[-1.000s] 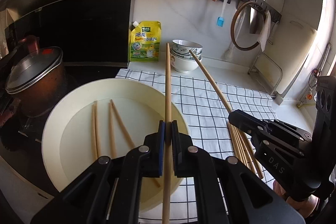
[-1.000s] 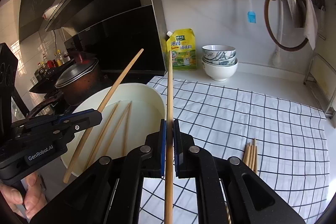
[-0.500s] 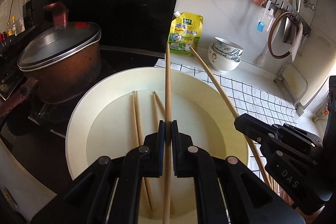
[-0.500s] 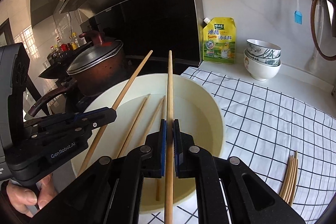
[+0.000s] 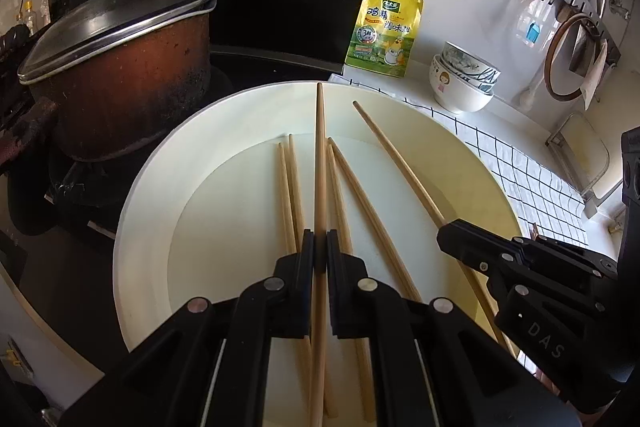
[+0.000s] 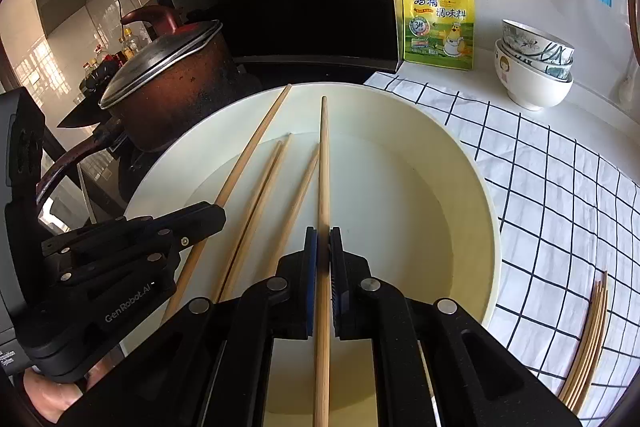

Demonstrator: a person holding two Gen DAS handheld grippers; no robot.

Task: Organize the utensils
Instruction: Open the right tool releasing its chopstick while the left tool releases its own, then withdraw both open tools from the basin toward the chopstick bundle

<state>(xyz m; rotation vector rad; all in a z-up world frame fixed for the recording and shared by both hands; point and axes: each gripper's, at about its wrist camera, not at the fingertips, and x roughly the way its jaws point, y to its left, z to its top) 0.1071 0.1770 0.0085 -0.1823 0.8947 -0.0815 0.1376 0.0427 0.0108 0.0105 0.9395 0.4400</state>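
Note:
A wide cream basin (image 5: 152,211) (image 6: 460,163) holds several loose wooden chopsticks (image 5: 290,187) (image 6: 264,179) lying on its bottom. My left gripper (image 5: 320,247) is shut on a chopstick (image 5: 320,155) that points forward over the basin. My right gripper (image 6: 323,247) is shut on another chopstick (image 6: 324,163), also over the basin. In the left wrist view the right gripper (image 5: 472,247) shows at the right with its chopstick (image 5: 396,159). In the right wrist view the left gripper (image 6: 192,227) shows at the left with its chopstick (image 6: 252,147).
A lidded brown pot (image 5: 120,67) (image 6: 172,79) stands on the stove left of the basin. A yellow seasoning pouch (image 5: 386,31) (image 6: 440,21) and stacked bowls (image 5: 464,83) (image 6: 534,71) stand at the wall. A checked cloth (image 6: 560,195) bears a bundle of chopsticks (image 6: 588,339).
Both grippers, each holding its chopstick, have moved left from above the checked cloth to above the basin and lower toward it. The pot has come closer in view.

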